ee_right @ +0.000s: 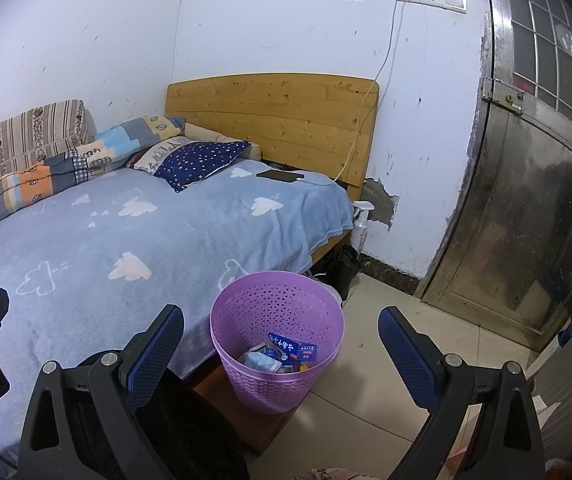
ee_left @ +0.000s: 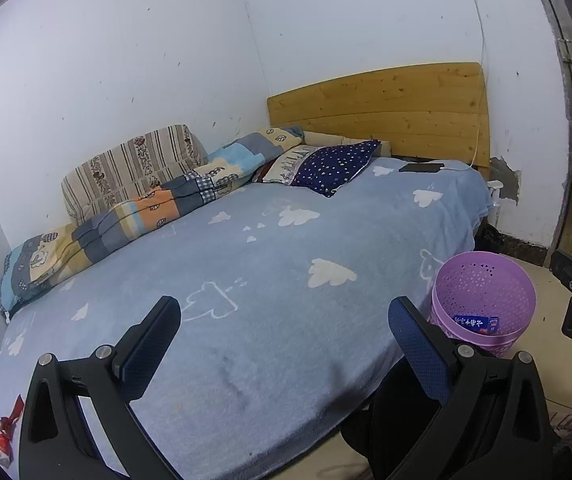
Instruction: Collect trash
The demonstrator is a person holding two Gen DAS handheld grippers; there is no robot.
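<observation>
We hold both the left gripper (ee_left: 285,336) and right gripper (ee_right: 282,344) with jaws wide and empty. Beyond ours, the purple basket (ee_right: 246,376) on the floor beside the bed's (ee_right: 134,248) edge contains a blue packet (ee_right: 291,350) and wrappers. A red wrapper (ee_left: 4,434) lies at the bed's near left corner.

Phone (ee_right: 280,175) charging on bed (ee_right: 86,240)

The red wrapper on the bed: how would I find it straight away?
Start at the bed with its blue cloud-print blanket, then go to the near corner farthest from the wooden headboard. The red wrapper lies there at the edge, the only crumpled red-and-white thing on the blanket.
</observation>
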